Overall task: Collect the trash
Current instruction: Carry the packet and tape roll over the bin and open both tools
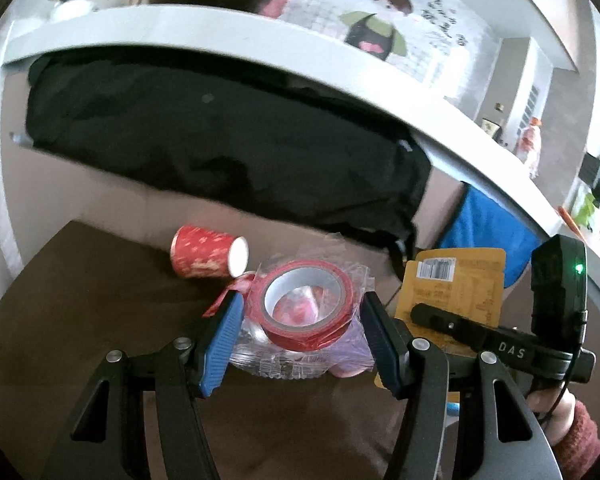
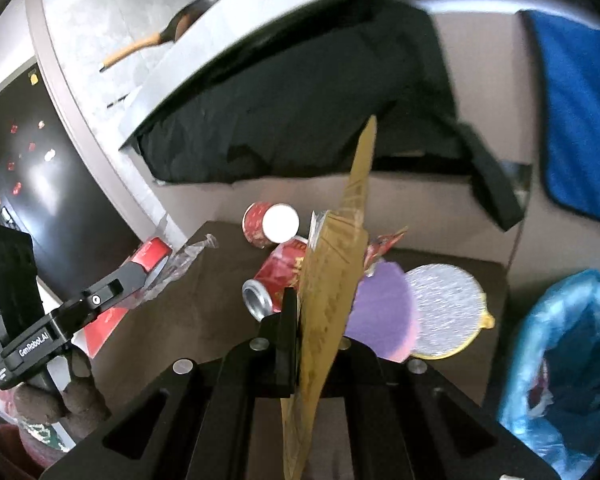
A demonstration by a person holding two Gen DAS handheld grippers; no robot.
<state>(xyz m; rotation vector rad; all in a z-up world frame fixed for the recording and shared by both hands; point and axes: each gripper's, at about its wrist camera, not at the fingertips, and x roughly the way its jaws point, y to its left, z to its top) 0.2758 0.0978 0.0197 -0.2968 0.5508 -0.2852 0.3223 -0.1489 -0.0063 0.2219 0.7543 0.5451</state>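
The left gripper is clamping a roll of red tape wrapped in clear plastic, low in the left wrist frame's centre. The right gripper is pinching a yellow packet edge-on. Behind them a paper cup is lying on the dark brown table, near its far edge, with bare room at lower left. A red can, purple disc and, probably, a foil lid are crowding the centre. A blue bag is gaping at lower right beside the table.
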